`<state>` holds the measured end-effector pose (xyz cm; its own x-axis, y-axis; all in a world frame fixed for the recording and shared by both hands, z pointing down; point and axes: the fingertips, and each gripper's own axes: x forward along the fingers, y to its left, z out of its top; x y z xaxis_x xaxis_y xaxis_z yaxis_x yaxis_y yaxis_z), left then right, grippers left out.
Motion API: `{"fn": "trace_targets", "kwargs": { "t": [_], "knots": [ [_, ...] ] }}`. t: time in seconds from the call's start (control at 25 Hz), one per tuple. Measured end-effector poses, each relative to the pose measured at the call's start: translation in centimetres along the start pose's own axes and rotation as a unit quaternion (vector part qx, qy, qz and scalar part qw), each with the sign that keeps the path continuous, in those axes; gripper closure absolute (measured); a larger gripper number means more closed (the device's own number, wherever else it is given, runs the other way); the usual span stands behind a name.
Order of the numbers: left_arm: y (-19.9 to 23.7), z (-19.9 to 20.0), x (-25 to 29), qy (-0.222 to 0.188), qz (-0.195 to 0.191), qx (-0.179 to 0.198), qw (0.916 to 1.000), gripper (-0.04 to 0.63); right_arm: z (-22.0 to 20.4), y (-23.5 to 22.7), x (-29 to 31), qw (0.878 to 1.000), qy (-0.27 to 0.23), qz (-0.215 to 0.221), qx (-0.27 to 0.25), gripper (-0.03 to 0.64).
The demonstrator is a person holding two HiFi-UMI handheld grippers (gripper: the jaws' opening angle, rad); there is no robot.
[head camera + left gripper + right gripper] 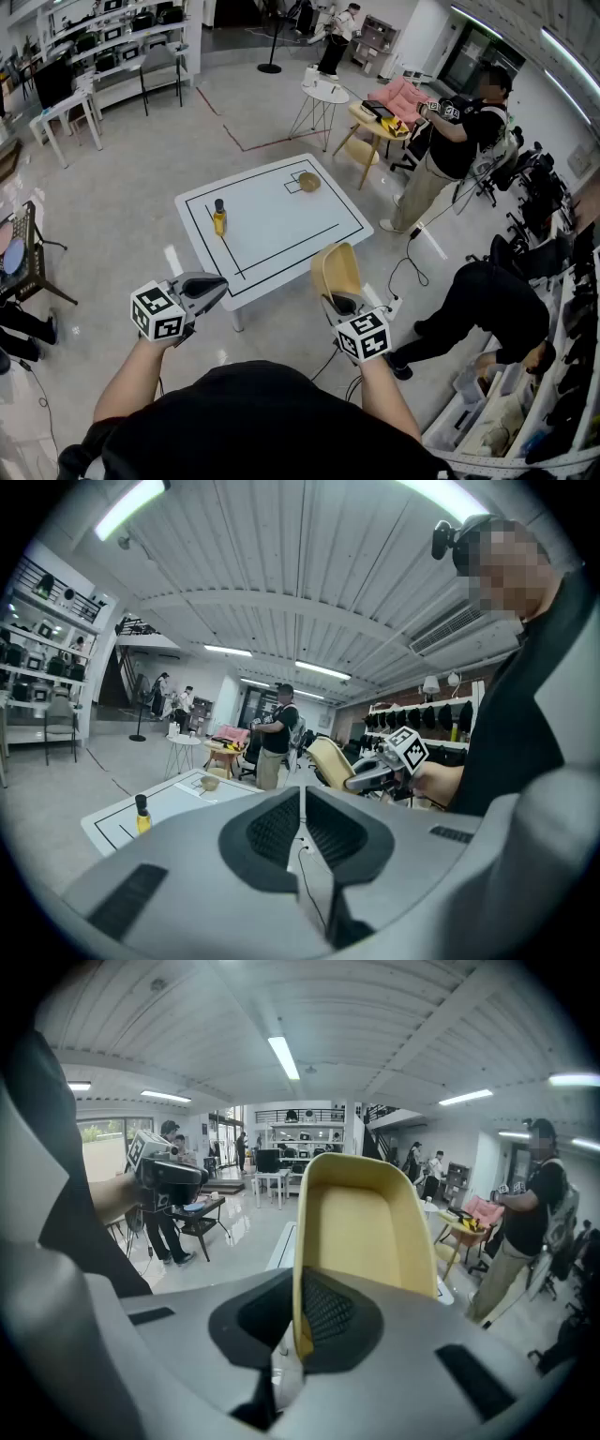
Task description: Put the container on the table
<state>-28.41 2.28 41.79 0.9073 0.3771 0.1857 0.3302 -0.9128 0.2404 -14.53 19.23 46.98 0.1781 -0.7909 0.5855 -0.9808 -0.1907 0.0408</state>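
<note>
Yellow container [336, 270], head view: in air, off white table [281, 239], wall gripped by right gripper [336, 302]
Left gripper view: left gripper [302, 822] jaws pressed together, nothing between
Right gripper view: jaws clenched on container's side wall, open mouth facing camera

No words, numbers or brand marks are legible (the two marker cubes [157, 312] [363, 335] bear only black-and-white squares).
</note>
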Motion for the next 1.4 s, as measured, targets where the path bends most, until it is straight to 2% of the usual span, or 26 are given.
{"fn": "trace_targets", "kwargs": {
  "t": [0.76, 1.12, 1.4],
  "knots": [
    [2.0, -0.3, -2.9, 0.008, -0.029, 0.001, 0.9995, 0.570, 2.3, 2.4, 0.6, 0.999, -0.004, -0.037, 0.008, 0.607],
    [2.9, -0.8, -1.8, 0.014, -0.034, -0.003, 0.9993, 0.569, 2.3, 0.9, 1.3, 0.999, -0.005, -0.046, 0.018, 0.607],
    [3.1, -0.2, 1.2, 0.020, -0.039, 0.003, 0.9990, 0.569, 1.8, -1.8, 1.9, 0.998, -0.015, -0.045, 0.033, 0.609]
  ]
}}
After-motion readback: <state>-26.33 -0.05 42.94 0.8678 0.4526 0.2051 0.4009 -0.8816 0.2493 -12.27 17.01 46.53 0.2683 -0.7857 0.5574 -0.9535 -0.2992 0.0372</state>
